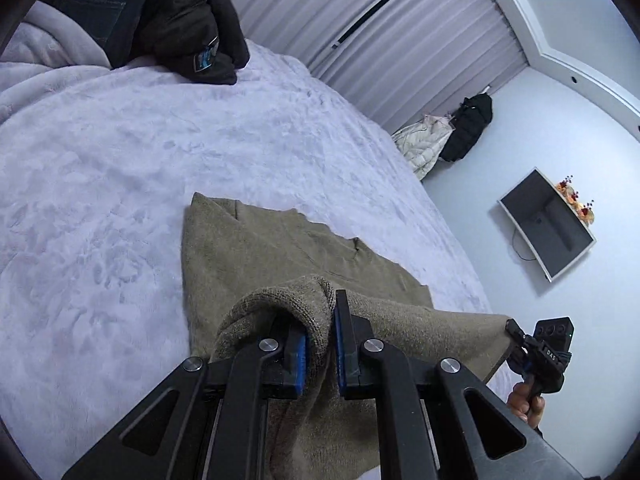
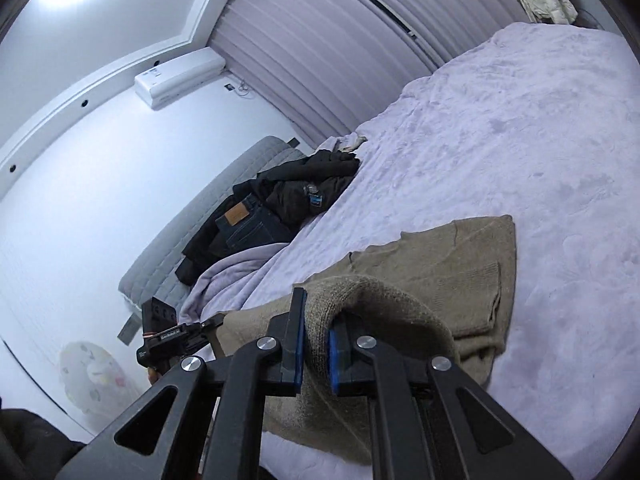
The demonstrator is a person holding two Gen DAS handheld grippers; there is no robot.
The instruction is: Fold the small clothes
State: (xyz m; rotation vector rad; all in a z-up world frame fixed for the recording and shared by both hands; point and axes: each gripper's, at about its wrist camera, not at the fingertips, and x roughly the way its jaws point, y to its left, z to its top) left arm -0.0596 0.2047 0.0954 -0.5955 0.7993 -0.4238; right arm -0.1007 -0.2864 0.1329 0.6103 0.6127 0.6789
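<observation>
An olive-brown knit garment (image 1: 256,248) lies on the lilac bed blanket (image 1: 100,168). Its near edge is lifted off the bed. My left gripper (image 1: 321,344) is shut on a bunched fold of that near edge. My right gripper (image 2: 316,346) is shut on another fold of the same edge. The far part of the garment (image 2: 448,256) rests flat on the blanket (image 2: 520,128). The right gripper also shows in the left wrist view (image 1: 514,330) at the cloth's corner. The left gripper also shows in the right wrist view (image 2: 212,323), at the cloth's left end.
A pile of dark clothes with jeans (image 1: 160,12) lies at the head of the bed; it also shows in the right wrist view (image 2: 276,204). Curtains (image 1: 360,12) run behind the bed. A wall TV (image 1: 548,224) and hanging coats (image 1: 448,136) are beyond the bed's edge.
</observation>
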